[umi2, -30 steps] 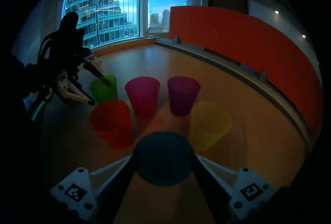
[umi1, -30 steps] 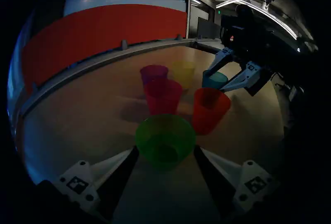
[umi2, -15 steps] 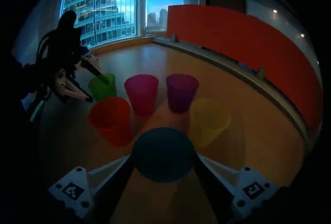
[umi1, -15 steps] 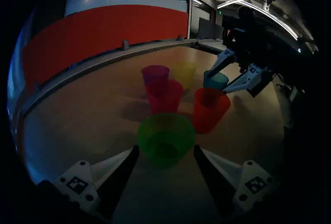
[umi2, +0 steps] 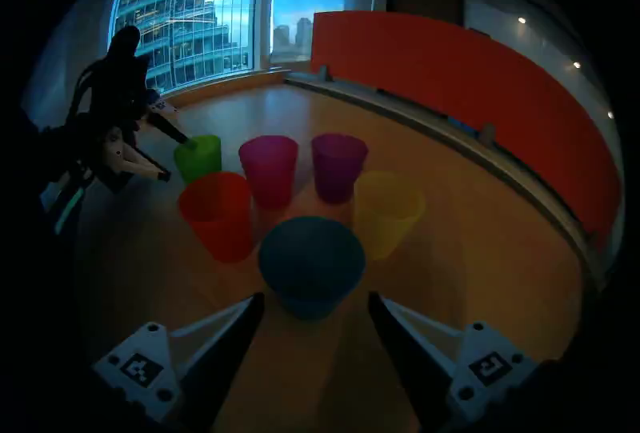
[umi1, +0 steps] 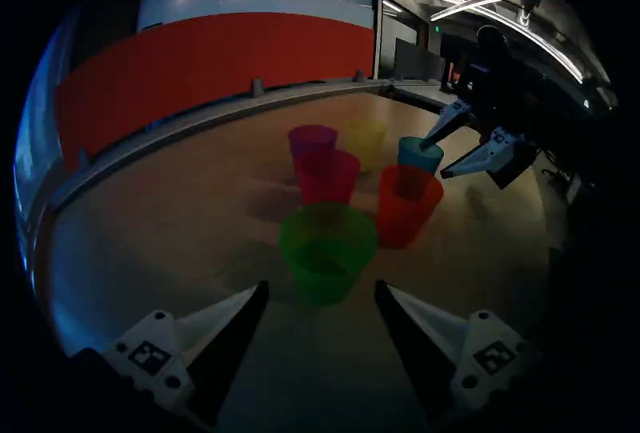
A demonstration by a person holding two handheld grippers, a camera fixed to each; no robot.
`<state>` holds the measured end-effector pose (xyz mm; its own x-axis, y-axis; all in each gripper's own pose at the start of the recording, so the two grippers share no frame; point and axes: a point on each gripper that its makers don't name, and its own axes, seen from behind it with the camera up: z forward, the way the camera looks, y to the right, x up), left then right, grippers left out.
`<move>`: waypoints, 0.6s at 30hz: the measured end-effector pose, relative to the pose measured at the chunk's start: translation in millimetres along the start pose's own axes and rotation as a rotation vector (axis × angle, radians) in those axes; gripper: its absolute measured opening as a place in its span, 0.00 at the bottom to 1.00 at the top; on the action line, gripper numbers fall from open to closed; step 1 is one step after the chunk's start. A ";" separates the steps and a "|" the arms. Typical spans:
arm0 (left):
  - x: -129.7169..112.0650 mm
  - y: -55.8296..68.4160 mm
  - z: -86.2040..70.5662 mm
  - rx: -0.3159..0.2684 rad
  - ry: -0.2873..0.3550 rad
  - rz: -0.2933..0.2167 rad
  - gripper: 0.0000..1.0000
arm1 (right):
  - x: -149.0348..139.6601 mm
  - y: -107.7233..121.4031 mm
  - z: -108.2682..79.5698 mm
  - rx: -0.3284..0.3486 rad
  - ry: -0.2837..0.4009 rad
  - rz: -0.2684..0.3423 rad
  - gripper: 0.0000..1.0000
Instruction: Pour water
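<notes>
A green cup (umi1: pixel 328 250) stands upright on the wooden table (umi1: pixel 160 217) just ahead of my left gripper (umi1: pixel 320 289), which is open and not touching it. A teal cup (umi2: pixel 312 265) stands upright just beyond my right gripper (umi2: pixel 314 301), also open and apart from it. From the right gripper view, the left gripper (umi2: pixel 178 161) sits beside the green cup (umi2: pixel 198 157). From the left gripper view, the right gripper (umi1: pixel 436 159) sits by the teal cup (umi1: pixel 419 154). I cannot make out water in either cup.
Between the two cups stand a red cup (umi2: pixel 218 213), a magenta cup (umi2: pixel 269 169), a purple cup (umi2: pixel 338 162) and a yellow cup (umi2: pixel 386 210), close together. A red wall panel (umi1: pixel 200 57) runs along the table's far edge, and windows (umi2: pixel 192 17) lie behind the left gripper.
Both grippers have drawn back. The green cup and the teal cup, earlier between the fingers, now stand free on the table beyond the fingertips.
</notes>
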<state>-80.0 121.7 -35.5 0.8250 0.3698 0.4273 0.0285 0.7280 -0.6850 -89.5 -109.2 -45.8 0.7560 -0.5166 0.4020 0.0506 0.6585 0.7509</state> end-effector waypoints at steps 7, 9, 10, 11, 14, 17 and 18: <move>-2.8 -5.0 -14.6 0.037 0.016 -0.013 0.98 | -9.5 3.2 -18.7 -0.038 0.009 0.017 1.00; -3.6 -6.6 -18.6 0.049 0.022 -0.017 0.98 | -11.7 4.2 -24.9 -0.050 0.013 0.023 1.00; -3.9 -7.7 -20.4 0.056 0.025 -0.020 0.98 | -12.3 4.9 -27.6 -0.056 0.016 0.026 1.00; -4.2 -8.8 -22.1 0.063 0.028 -0.023 0.98 | -13.0 5.7 -30.3 -0.063 0.019 0.029 1.00; -4.5 -12.2 -27.7 0.087 0.040 -0.033 0.98 | -14.4 7.3 -37.6 -0.083 0.029 0.040 1.00; -3.5 -14.9 -33.6 0.109 0.057 -0.043 0.98 | -14.1 8.7 -43.6 -0.104 0.042 0.053 1.00; -2.9 -15.8 -35.8 0.117 0.063 -0.047 0.98 | -13.7 9.3 -45.6 -0.112 0.048 0.058 1.00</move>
<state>-62.7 88.4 -47.0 0.8583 0.2996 0.4166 0.0045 0.8075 -0.5899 -69.7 -71.1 -68.3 0.7897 -0.4510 0.4158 0.0765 0.7450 0.6627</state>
